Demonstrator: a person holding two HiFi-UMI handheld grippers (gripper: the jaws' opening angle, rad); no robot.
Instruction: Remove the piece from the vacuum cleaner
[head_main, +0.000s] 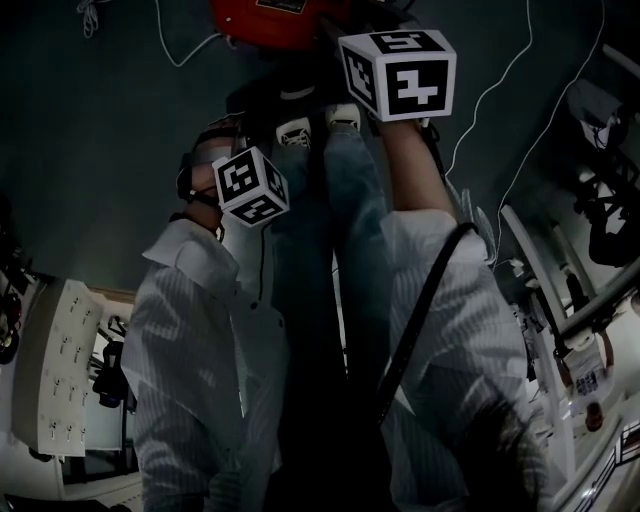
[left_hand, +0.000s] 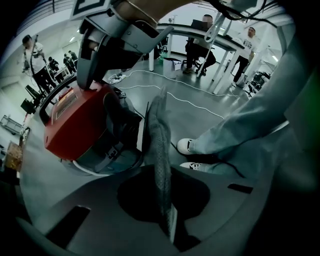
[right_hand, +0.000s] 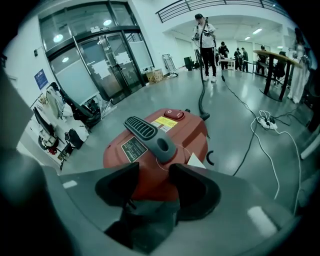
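Left gripper view: the left gripper is clamped on a grey mesh filter piece, which stands upright just right of the red drum-shaped vacuum cleaner. Open polished grey floor spreads around the machine, with a white power strip and cables at far right. The right gripper hangs over the vacuum's near edge, jaws wide apart, gripping nothing.
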